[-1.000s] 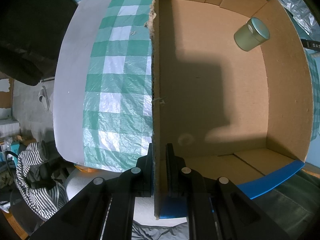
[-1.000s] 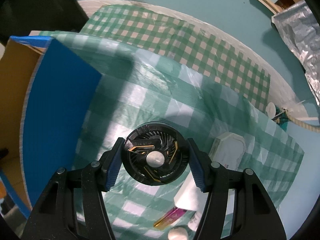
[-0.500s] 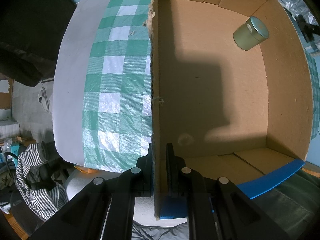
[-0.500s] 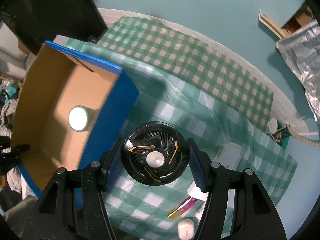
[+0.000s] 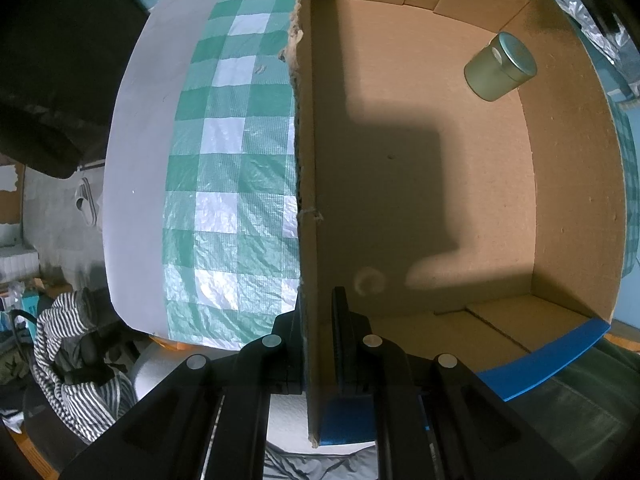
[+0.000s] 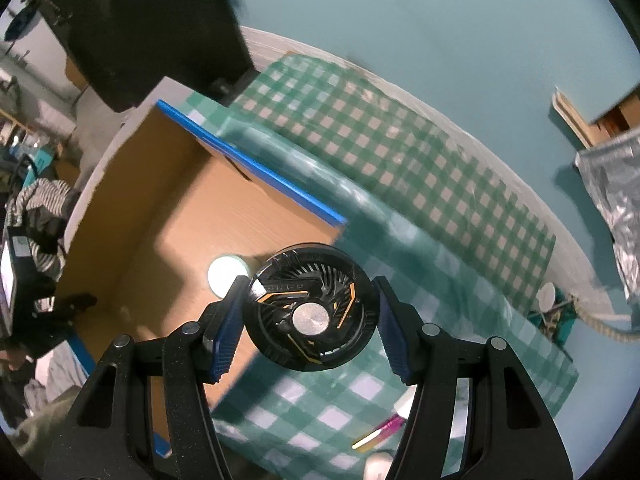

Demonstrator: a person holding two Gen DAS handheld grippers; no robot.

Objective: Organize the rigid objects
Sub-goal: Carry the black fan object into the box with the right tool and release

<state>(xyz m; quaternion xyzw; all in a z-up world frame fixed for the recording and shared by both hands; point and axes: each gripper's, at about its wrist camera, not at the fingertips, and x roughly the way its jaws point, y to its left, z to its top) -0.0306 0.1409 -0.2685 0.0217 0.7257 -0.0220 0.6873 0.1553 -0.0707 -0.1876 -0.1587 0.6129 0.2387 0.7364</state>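
A table draped in a green-and-white checked plastic cloth (image 6: 460, 216) is set against a teal wall (image 6: 440, 20), with a crumpled sheet of silver foil (image 6: 616, 200) seen at the far right. On the cloth stands an open brown cardboard box with blue-taped edges (image 5: 440, 160). Inside it, in the far right corner in the left wrist view, a small round metallic tin with a flat lid (image 5: 500, 67) is lying tilted against the wall.

The left gripper (image 5: 320, 340) is closed on the near left wall of the box, one finger placed outside and one inside the cardboard.

The right gripper (image 6: 310, 322) is clamped on a round black fan-like disc with curved radial blades, orange accent lines and a silver centre cap (image 6: 310, 312); its blue-padded fingers (image 6: 228, 332) are pressed against opposite sides of the rim. The disc is held in the air above the box's right edge, partly over the interior and partly over the cloth, with the tin visible just left of it and below. A pink and gold stick-shaped item (image 6: 378, 434) is lying on the cloth at the near right.
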